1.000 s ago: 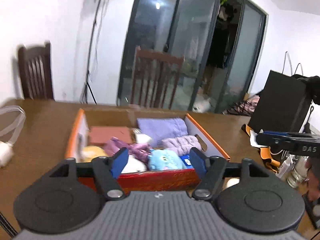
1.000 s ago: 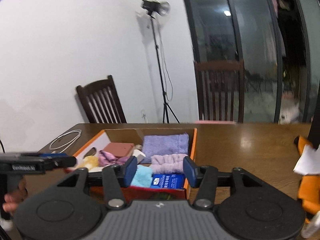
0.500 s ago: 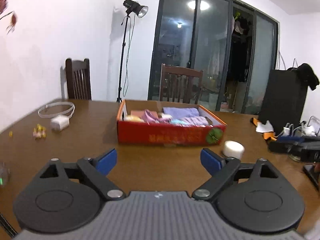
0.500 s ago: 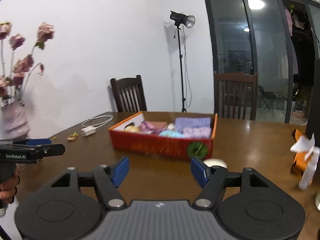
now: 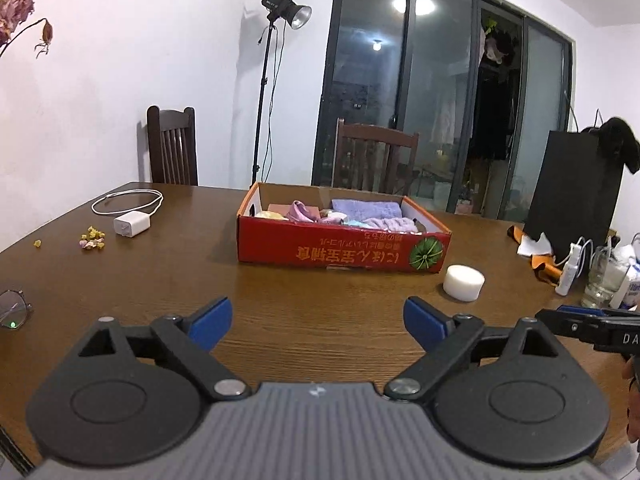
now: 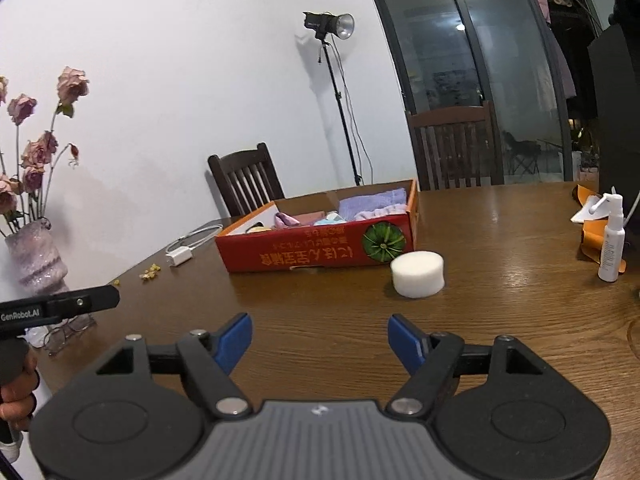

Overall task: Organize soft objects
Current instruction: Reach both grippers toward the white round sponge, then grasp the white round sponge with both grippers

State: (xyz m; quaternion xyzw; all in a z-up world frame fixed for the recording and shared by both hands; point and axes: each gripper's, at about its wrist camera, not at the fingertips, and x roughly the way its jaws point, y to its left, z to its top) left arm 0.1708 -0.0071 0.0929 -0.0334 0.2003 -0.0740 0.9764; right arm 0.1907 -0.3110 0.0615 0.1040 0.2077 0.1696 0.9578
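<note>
Both my grippers are hovering low over the wooden table (image 5: 120, 264), well back from the red cardboard box (image 5: 344, 254). My left gripper (image 5: 316, 320) has its jaws spreading apart, with only bare tabletop between the blue pads (image 5: 210, 320). Same with my right gripper (image 6: 320, 340): jaws opening, not holding anything.

The soft stuff sits inside the box: a folded lavender towel (image 5: 366, 209) toward the back right, a fluffy lilac cloth (image 5: 390, 224) in front of it, a crumpled pink-purple piece (image 5: 302, 211) in the middle, something yellow (image 5: 268, 214) at the left end. There's a light blue thing in there too, but it's too small to say what.

A white foam puck (image 6: 418, 274) is out on the table just beside the box's front right corner. Off to the left are a white charger with cable (image 5: 132, 224) and a pair of glasses (image 5: 12, 308). A white spray bottle (image 6: 612, 248) stands at the right.
</note>
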